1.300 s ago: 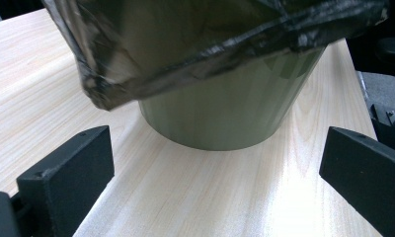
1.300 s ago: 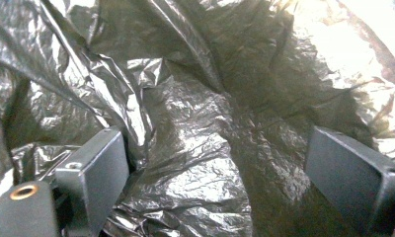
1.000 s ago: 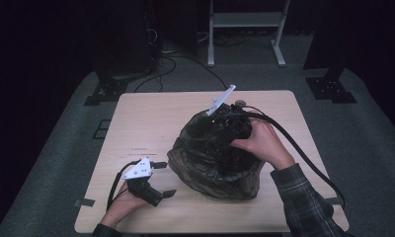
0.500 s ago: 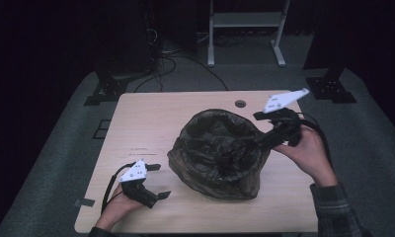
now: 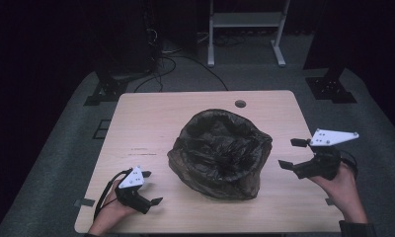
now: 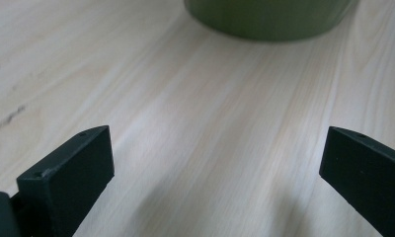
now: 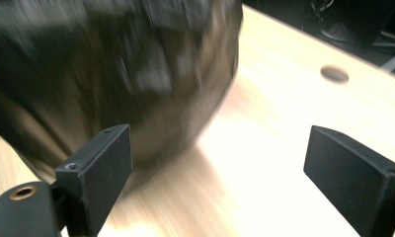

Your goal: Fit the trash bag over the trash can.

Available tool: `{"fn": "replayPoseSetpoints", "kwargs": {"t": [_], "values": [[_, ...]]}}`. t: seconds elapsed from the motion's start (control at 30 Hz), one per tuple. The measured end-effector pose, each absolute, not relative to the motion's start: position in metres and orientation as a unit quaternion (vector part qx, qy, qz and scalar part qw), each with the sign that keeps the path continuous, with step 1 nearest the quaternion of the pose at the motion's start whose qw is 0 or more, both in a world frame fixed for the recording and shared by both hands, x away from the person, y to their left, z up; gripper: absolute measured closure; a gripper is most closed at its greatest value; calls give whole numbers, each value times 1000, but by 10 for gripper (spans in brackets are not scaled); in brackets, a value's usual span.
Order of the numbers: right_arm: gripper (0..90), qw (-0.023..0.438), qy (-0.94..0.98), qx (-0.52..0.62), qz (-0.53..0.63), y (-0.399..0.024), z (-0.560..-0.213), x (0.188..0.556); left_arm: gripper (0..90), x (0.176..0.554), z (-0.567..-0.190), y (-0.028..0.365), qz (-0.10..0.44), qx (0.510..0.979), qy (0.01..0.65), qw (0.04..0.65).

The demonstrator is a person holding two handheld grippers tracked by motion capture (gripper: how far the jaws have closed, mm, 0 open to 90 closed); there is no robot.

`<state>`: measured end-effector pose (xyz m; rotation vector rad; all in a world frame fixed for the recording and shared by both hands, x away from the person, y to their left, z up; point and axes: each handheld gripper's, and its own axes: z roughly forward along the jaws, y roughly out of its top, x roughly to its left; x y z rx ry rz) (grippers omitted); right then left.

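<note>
From the high view, a crumpled black plastic bag lining a round container [image 5: 220, 153] sat mid-table on the pale wooden table [image 5: 151, 118]. The left gripper [image 5: 150, 187] lay near the front left edge, jaws spread and empty, apart from the bag. The right gripper [image 5: 290, 153] hovered just right of the bag, jaws wide, holding nothing.

In the left gripper view, bare tabletop [image 6: 210, 128] lay between its parted jaws, an olive-green container wall [image 6: 269, 19] ahead.

In the right gripper view, the blurred bag [image 7: 111, 74] loomed beyond the left jaw; a round hole [image 7: 334, 74] marked the table
</note>
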<state>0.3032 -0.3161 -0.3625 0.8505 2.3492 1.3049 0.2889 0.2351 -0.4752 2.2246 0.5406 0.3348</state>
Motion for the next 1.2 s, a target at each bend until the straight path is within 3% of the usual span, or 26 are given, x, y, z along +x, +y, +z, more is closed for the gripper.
{"fn": "replayPoseSetpoints", "kwargs": {"t": [0.3, 0.53, 1.2], "values": [[99, 139, 835, 322, 425, -334, -440, 298, 0, 290, -482, 237, 136, 891, 218, 375], [99, 122, 845, 332, 401, -340, -475, 297, 0, 290, -483, 237, 134, 891, 220, 375], [99, 138, 856, 330, 374, -340, -487, 295, 0, 295, -483, 238, 107, 891, 240, 371]]}}
